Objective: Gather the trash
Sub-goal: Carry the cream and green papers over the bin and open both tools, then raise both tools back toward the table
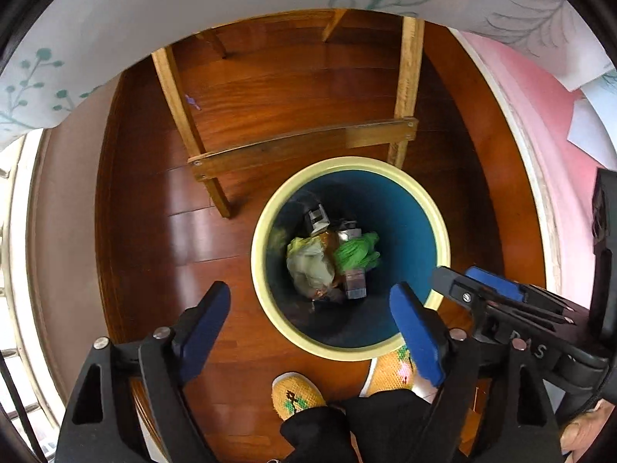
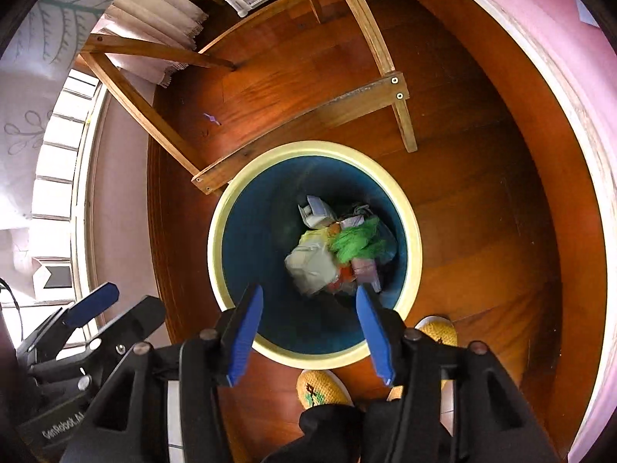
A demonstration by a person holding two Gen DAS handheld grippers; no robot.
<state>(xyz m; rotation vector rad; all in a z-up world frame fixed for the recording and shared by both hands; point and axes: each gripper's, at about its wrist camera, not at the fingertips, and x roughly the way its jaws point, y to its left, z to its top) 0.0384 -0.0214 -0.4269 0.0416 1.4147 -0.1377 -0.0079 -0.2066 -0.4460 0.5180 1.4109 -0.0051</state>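
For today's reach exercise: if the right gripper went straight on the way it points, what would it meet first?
Probably the trash heap inside the bin; the open right gripper points into its mouth, though depth is unclear.

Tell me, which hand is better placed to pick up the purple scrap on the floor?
Probably left: the left tool is open and empty, and the purple scrap lies left of the bin, on its side.
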